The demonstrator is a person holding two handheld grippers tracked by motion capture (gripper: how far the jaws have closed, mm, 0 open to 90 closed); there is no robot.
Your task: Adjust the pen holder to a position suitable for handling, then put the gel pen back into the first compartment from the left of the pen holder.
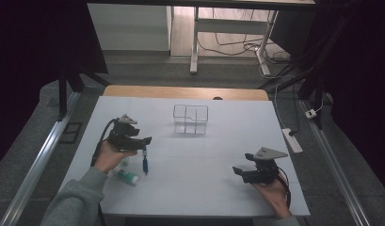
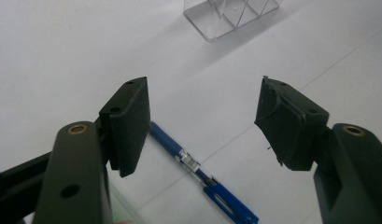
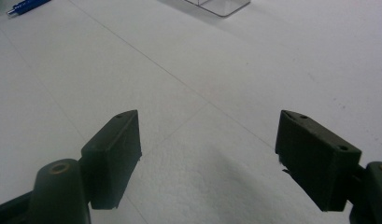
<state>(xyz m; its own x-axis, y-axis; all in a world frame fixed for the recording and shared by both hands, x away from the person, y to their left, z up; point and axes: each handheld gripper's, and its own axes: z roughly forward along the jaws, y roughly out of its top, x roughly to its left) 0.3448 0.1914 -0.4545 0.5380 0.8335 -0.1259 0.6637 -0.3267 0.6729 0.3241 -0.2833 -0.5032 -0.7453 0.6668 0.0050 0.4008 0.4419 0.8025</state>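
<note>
Blue pen (image 2: 200, 173) lies flat on the white table (image 1: 195, 179), below and between the parted jaws of the left gripper (image 2: 202, 121), untouched by either pad. From the high view a white tube (image 1: 124, 176) with a green end rests just beside the pen by the left hand (image 1: 108, 157), and the clear divided holder (image 1: 190, 118) stands well apart. Right gripper (image 3: 207, 154) gapes over bare tabletop, holding nothing.

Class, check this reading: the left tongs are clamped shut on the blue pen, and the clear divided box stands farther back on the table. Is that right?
Not quite. The left tongs are open; the blue pen lies loose on the table below them, as the left gripper view shows. The clear divided box does stand farther back.
</note>
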